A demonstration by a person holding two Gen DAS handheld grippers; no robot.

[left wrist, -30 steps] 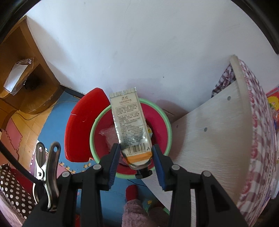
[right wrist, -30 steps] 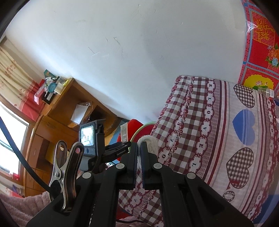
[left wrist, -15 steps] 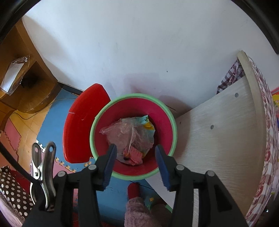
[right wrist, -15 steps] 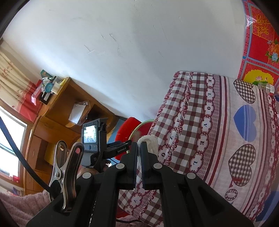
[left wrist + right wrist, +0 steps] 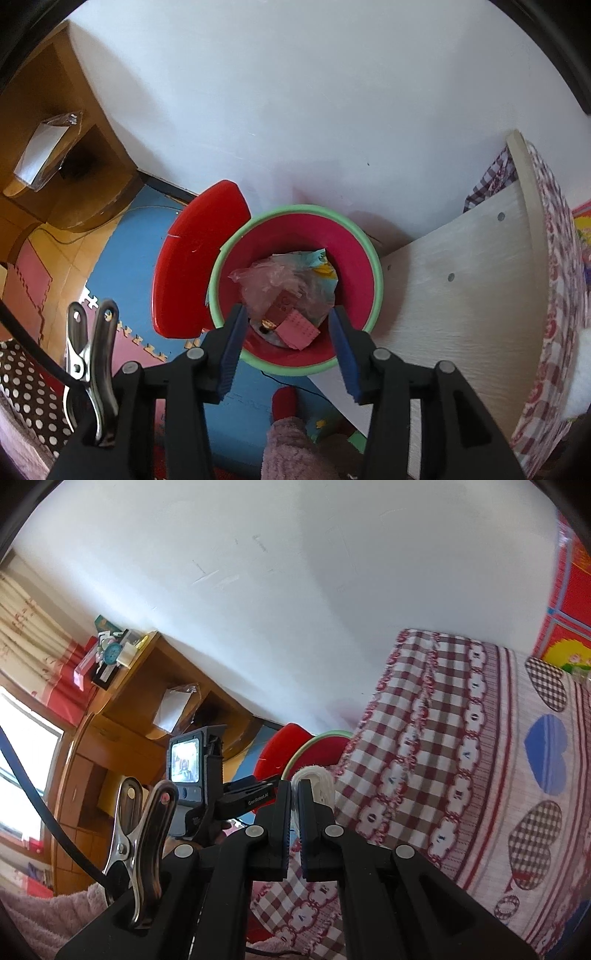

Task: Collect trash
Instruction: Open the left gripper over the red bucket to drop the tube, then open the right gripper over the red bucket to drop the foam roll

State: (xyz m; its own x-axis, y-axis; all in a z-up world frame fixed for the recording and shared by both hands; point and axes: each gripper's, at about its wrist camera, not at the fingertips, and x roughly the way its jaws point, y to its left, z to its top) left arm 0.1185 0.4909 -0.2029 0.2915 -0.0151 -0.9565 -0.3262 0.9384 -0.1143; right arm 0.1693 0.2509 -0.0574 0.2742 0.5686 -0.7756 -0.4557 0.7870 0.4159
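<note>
The left gripper (image 5: 288, 332) points steeply down with its blue-padded jaws spread and nothing between them. Directly beyond its tips sits the red bin (image 5: 354, 258) with a green rim, standing on the floor. Inside the bin, framed by the two fingers, lie a crumpled clear plastic bag (image 5: 266, 284), a pink card (image 5: 299, 332) and a pale blue wrapper (image 5: 317, 262). A red lid (image 5: 192, 258) leans at the bin's left side, and a pale wooden bed board (image 5: 461, 295) stands to the right of the jaws.

The right gripper (image 5: 294, 794) has its jaws pressed together on a white wad of tissue (image 5: 317, 782) that bulges out past the tips. Beyond it and to its right hangs a checked bedspread (image 5: 443, 757); the bin's rim (image 5: 321, 736) shows just beyond the tips.
</note>
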